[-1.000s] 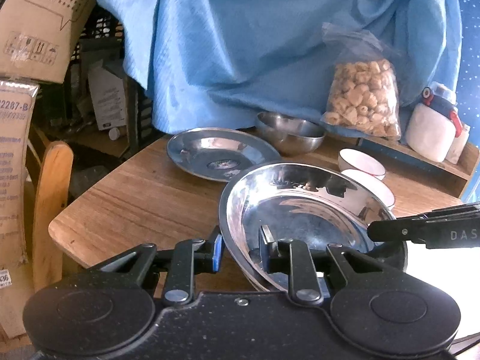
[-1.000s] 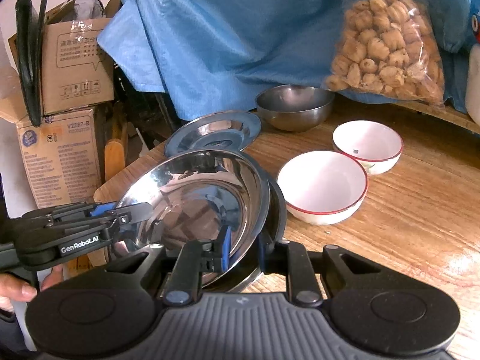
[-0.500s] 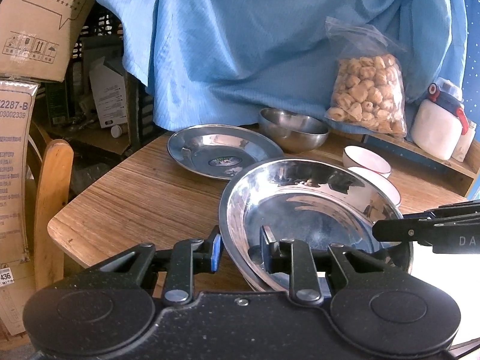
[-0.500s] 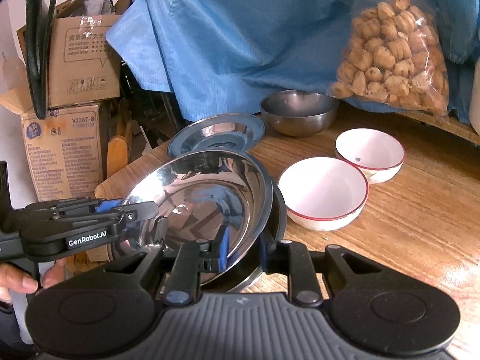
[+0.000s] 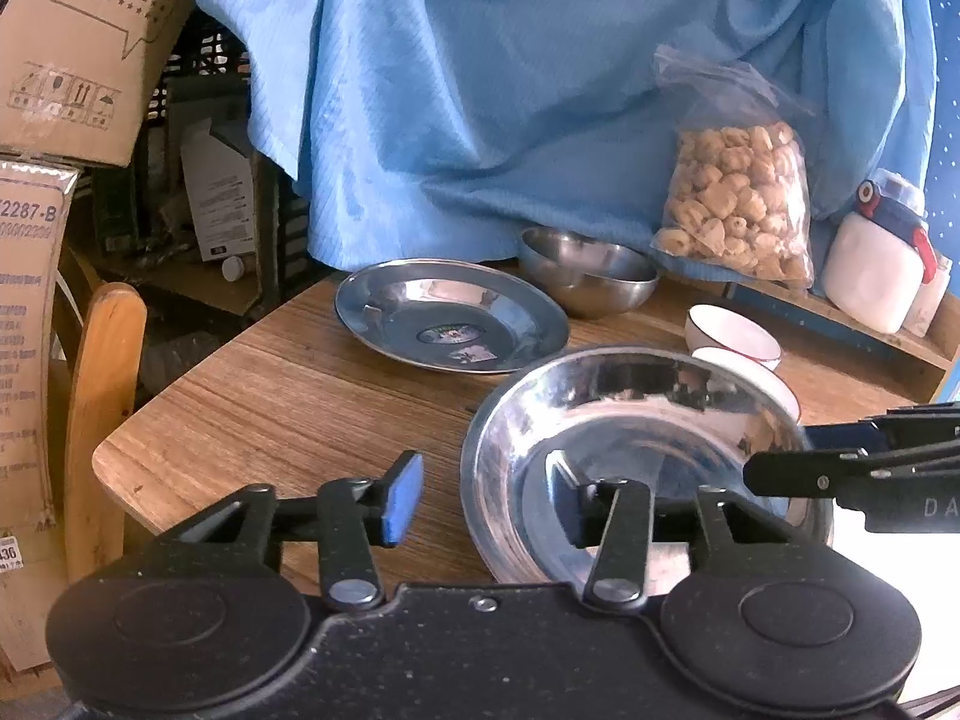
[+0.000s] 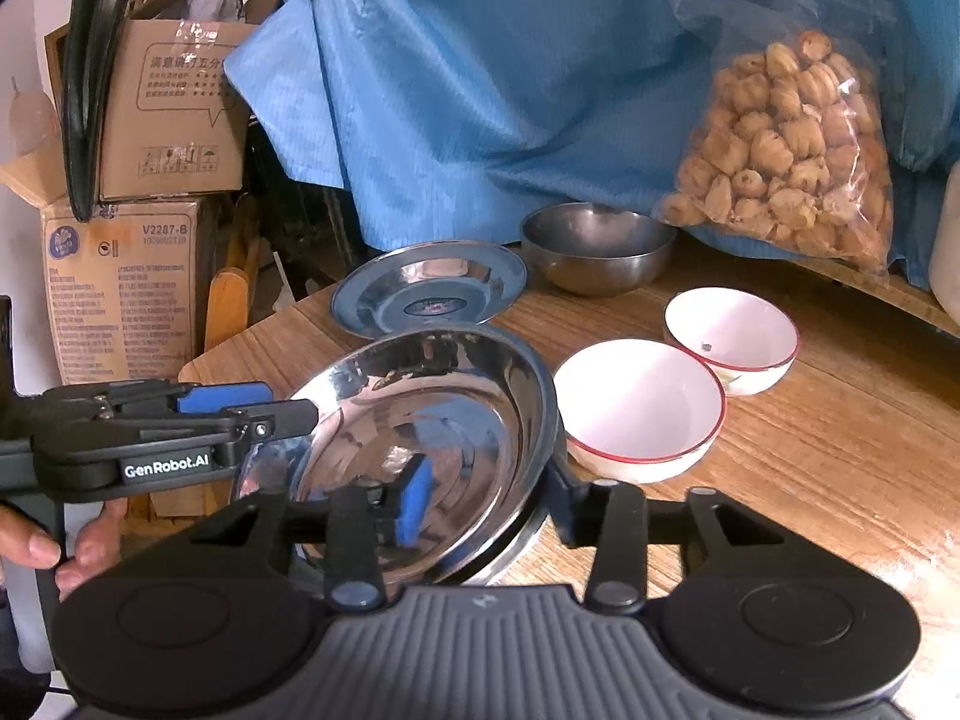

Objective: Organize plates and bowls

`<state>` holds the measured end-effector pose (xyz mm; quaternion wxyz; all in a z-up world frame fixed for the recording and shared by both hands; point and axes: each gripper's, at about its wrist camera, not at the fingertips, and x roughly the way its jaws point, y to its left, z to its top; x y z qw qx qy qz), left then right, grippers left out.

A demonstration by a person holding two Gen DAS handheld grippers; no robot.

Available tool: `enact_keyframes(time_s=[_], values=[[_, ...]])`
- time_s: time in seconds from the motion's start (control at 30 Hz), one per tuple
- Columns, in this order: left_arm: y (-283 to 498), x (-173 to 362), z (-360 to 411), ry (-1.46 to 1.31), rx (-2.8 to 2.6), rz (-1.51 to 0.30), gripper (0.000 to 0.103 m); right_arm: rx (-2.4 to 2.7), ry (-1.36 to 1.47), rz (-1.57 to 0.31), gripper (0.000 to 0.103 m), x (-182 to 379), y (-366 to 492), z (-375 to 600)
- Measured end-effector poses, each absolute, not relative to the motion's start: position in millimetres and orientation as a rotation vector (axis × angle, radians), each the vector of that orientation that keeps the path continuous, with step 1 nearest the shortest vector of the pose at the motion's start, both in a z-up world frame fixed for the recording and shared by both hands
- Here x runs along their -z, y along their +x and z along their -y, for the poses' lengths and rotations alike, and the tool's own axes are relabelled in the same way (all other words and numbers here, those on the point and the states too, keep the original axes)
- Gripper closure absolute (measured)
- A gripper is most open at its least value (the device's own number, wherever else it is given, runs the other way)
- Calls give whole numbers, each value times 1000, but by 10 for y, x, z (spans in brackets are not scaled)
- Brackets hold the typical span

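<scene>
The steel plate sits at the near corner of the wooden tabletop, stacked on another steel dish whose rim shows beneath it in the right wrist view; the top plate appears slightly tilted there.

Left gripper: the jaws have just been opening and now stand apart. The plate's near-left rim lies between them, one finger outside the rim and one over the inside. The blue pad on the outer finger is clear of the rim; neither pad presses on the metal.

Right gripper: the jaws have just been opening and stand apart. They straddle the plate's right rim, with the blue pad over the plate's inside and the other finger outside the rim. No clamping contact is visible.

A hand holds the left gripper's handle at the tabletop's left edge.

Behind the stack lies a flat steel plate, and just beside it a steel bowl. Two white bowls with red rims stand side by side to the right of the stack. A bag of snacks leans against the blue cloth at the rear.
</scene>
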<state>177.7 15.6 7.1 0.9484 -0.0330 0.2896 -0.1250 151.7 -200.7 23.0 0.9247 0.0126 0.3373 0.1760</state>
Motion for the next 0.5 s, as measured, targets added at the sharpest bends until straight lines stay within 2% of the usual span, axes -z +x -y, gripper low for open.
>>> enact_keyframes(time_s=[0.07, 0.13, 0.23, 0.3, 0.5], values=[[1771, -87, -176, -78, 251, -581, 40, -354, 19, -694, 44, -222, 1525, 2009], [1758, -108, -206, -94, 236, -565, 16, -352, 21, -697, 37, -210, 1528, 2019], [1747, -142, -267, -130, 210, -530, 4, -350, 22, -694, 28, -216, 1524, 2035], [1775, -165, -326, -153, 196, -512, 1, -348, 23, -679, 17, -242, 1516, 2049], [2012, -188, -545, -227, 142, -497, 1, -356, 46, -619, 0, -353, 1638, 2079]])
